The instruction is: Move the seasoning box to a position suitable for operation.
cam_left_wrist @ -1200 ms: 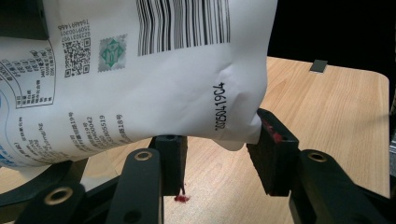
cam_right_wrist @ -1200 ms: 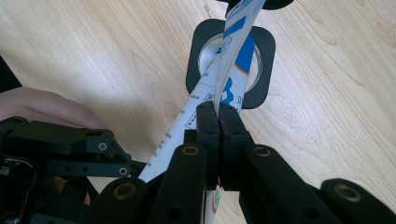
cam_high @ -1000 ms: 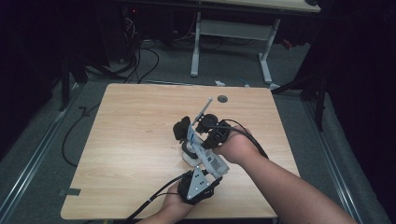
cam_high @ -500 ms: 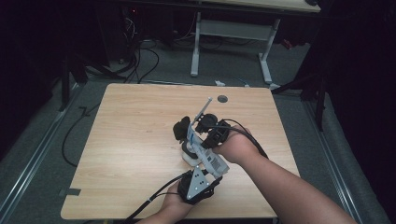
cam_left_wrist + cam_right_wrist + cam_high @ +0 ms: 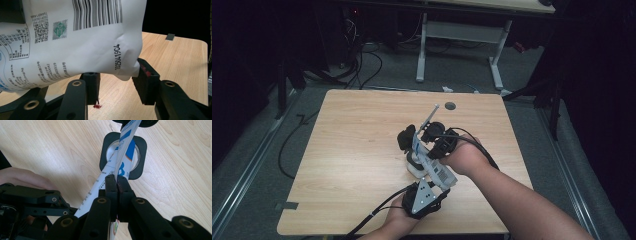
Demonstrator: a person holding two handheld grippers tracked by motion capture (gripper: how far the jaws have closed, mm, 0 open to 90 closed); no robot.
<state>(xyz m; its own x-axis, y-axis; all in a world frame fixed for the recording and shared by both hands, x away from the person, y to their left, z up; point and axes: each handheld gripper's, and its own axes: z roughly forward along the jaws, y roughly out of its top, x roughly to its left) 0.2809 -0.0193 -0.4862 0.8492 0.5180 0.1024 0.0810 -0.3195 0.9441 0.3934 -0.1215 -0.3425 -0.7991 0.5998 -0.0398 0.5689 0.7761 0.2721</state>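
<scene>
A white printed pouch [image 5: 432, 167] is held up over the middle of the table [image 5: 352, 150], towards the person's edge, between the two grippers. The right gripper [image 5: 117, 185] is clenched on the pouch's thin edge, its two pads pressed flat together with the film pinched between them. The left gripper [image 5: 117, 86] sits at the pouch's lower corner with its jaws part-way apart; the right-hand pad touches the corner, the other stands just under the pouch's bottom edge, and whether they actually press on it cannot be told.

Directly under the pouch, on the table, lies a black holder [image 5: 122, 155] with a round white centre, and the pouch hides part of it. A thin grey rod [image 5: 428, 116] slants up from the grippers towards a small dark disc [image 5: 450, 106] near the table's far edge. A grey tab [image 5: 170, 37] rests at a table corner, well apart from the pouch. Cables [image 5: 377, 212] trail off the near edge beside the left hand [image 5: 399, 222]
</scene>
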